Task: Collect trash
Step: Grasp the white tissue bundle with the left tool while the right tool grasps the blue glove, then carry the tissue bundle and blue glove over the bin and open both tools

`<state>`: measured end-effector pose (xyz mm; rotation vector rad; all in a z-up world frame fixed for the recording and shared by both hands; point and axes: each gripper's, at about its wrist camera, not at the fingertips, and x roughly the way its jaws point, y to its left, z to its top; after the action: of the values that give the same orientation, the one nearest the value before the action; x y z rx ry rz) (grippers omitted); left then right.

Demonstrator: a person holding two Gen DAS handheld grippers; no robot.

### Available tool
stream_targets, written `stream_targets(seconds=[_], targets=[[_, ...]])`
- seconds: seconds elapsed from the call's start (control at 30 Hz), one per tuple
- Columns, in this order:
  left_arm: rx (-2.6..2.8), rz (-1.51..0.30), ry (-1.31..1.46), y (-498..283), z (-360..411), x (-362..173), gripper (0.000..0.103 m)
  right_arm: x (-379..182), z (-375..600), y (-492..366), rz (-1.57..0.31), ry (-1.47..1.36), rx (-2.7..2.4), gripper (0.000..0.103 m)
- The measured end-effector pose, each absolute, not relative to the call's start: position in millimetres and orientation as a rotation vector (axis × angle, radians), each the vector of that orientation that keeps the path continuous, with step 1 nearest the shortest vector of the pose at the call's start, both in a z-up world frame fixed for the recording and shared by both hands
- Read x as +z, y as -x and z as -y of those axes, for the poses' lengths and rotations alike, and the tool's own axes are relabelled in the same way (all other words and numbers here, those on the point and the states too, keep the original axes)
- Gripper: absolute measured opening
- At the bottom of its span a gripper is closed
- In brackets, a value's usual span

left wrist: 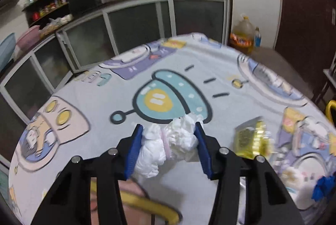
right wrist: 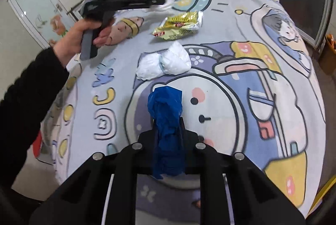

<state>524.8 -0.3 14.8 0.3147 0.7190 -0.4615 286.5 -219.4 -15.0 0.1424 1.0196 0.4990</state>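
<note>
Both pairs of fingers grip trash above a round table with a cartoon cloth [right wrist: 241,40].

Left gripper [left wrist: 169,136] is clamped on crumpled white tissue [left wrist: 168,145]; right gripper [right wrist: 169,126] is pinched tight on a wrinkled blue plastic bag [right wrist: 166,117]. Left to collect: a shiny yellow snack wrapper [right wrist: 180,25] and another white tissue wad [right wrist: 163,63], lying near each other mid-table. No bin is in view.

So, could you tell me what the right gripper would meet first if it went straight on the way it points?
Probably the tablecloth, since the right gripper, shut on a blue bag, tilts downward; further along lies the white tissue wad, though depth is unclear.
</note>
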Motion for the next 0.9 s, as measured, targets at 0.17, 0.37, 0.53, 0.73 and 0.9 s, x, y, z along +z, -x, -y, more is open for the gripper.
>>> stream_targets(seconds=[0.17,0.37,0.53,0.73,0.9], targets=[[-0.445,-0.638,-0.242,-466,-17,54,0.046,3,232,-259,-0.985,-0.173,0.495,0.016],[-0.482,-0.571,-0.209,-376,-6,81,0.047,19,253,-219,-0.939,-0.215,0.474,0.016],[-0.531,-0.556,-0.175,-317,19,87,0.047,22,275,-190,-0.923,-0.265,0.446,0.016],[-0.587,-0.561,-0.167,-264,66,82,0.047,22,312,-152,-0.896,-0.327,0.394,0.017],[-0.667,-0.583,-0.184,-236,120,74,0.047,21,350,-129,-0.871,-0.365,0.321,0.017]])
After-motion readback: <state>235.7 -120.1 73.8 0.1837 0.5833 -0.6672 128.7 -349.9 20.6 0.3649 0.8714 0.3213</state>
